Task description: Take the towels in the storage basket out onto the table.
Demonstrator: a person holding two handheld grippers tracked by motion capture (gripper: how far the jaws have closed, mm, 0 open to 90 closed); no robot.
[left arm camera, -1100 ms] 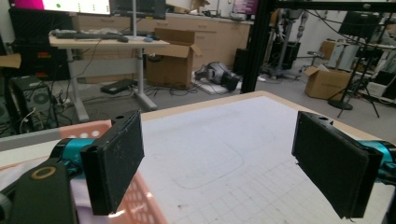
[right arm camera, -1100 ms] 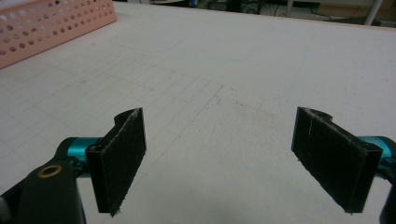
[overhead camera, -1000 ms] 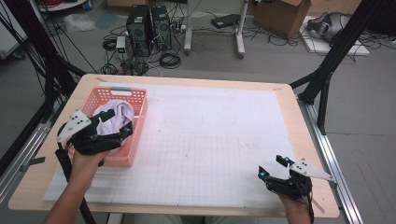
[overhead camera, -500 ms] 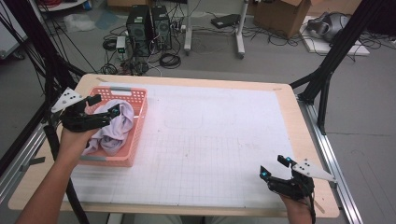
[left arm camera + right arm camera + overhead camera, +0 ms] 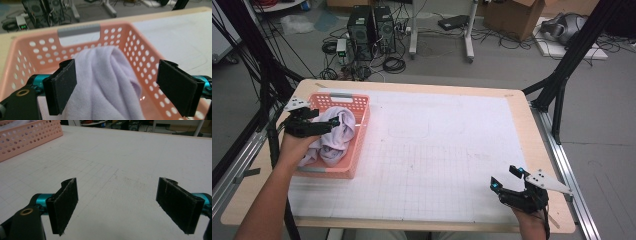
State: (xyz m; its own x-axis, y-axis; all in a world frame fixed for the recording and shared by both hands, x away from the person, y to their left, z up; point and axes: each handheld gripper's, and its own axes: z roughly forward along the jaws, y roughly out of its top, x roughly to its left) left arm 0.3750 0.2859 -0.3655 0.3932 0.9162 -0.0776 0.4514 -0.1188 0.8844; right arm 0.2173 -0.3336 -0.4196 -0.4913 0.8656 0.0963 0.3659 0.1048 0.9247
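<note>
A pink perforated basket (image 5: 354, 142) stands at the table's left and holds a crumpled pale lilac cloth (image 5: 337, 135). My left gripper (image 5: 323, 122) hovers over the basket's left side, open and pointing right. In the left gripper view its jaws stand wide apart on either side of the cloth's (image 5: 107, 82) raised fold without pressing it, inside the basket (image 5: 45, 47). My right gripper (image 5: 504, 177) is open near the front right corner, low over the white mat. The right gripper view has the gripper (image 5: 117, 205) with nothing between its pads and the basket (image 5: 27, 135) far off.
A white gridded mat (image 5: 437, 150) covers most of the wooden table (image 5: 522, 97). Black frame struts (image 5: 562, 75) rise beside the right and left edges. Computer towers (image 5: 369, 27) and cables lie on the floor beyond the far edge.
My left gripper rose and shifted from the basket's near side toward its far left, then held roughly still. The right gripper has stayed put.
</note>
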